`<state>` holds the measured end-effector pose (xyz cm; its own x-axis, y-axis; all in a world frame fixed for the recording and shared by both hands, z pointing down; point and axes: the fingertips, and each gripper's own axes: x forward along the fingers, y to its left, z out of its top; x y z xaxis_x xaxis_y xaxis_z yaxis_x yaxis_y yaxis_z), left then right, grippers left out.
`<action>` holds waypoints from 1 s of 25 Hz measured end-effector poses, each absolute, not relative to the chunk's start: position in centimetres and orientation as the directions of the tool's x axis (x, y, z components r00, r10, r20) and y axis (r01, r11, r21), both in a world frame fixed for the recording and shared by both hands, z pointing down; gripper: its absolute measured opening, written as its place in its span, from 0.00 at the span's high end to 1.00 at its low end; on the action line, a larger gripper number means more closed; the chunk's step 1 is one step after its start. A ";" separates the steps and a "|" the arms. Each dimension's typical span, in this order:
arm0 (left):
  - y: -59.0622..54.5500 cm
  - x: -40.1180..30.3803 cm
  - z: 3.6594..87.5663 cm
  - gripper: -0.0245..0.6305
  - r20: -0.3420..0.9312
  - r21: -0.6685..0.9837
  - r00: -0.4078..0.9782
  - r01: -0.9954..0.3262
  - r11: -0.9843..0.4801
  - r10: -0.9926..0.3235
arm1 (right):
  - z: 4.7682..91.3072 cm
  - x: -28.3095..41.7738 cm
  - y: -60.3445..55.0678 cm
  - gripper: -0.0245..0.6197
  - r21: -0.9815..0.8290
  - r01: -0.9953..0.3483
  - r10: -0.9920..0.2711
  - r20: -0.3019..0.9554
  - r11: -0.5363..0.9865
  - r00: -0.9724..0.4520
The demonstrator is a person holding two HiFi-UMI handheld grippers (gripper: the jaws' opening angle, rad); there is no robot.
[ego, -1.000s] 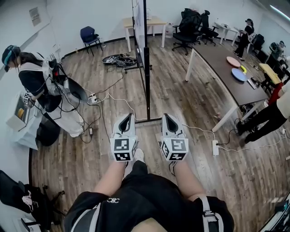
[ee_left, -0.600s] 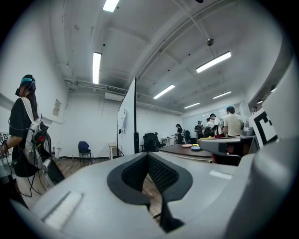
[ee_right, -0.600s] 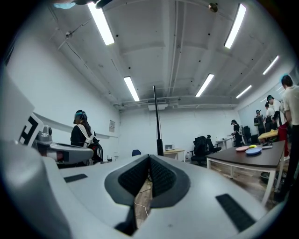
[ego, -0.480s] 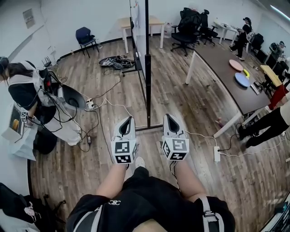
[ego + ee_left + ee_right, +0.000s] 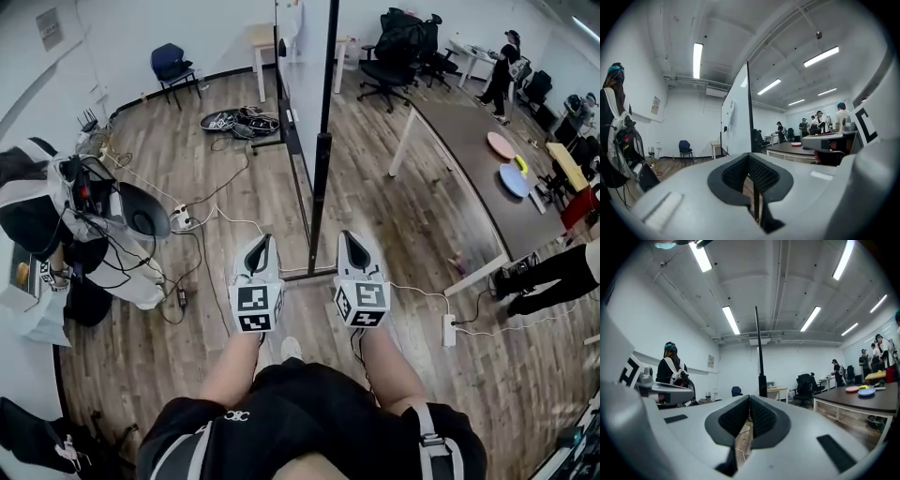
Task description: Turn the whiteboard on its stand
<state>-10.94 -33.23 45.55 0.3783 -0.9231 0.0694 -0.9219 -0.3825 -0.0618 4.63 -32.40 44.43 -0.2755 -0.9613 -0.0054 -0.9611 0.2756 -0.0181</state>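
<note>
Whiteboard (image 5: 302, 66), upper centre: tall, rigid, probably heavy; grasp its edge post (image 5: 322, 178). Left gripper (image 5: 262, 242) and right gripper (image 5: 349, 238): jaws closed, empty.

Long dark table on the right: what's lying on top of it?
On the long dark table lie a round pink disc, a round blue disc and a small yellow item. Anything beneath the discs is covered.
</note>
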 end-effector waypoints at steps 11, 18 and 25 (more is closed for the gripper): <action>-43.1 -11.0 47.2 0.95 0.117 -0.026 0.431 -0.899 -0.437 -0.895 | 45.5 4.0 -42.2 0.95 -0.019 -0.971 -0.970 0.044 0.238 -0.239; -46.5 -9.2 49.0 0.95 0.158 -0.016 0.428 -0.900 -0.436 -0.890 | 47.5 5.2 -46.1 0.95 -0.026 -0.968 -0.966 0.068 0.248 -0.249; -49.2 -7.8 48.1 0.95 0.154 -0.036 0.399 -0.912 -0.409 -0.904 | 49.5 5.1 -50.4 0.80 -0.043 -0.946 -0.940 0.103 0.322 -0.325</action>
<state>-7.76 -49.16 48.09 0.3992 -0.9038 0.1544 -0.9119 -0.4089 -0.0356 5.06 -50.36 49.48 -0.3249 -0.9401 0.1028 -0.9457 0.3221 -0.0428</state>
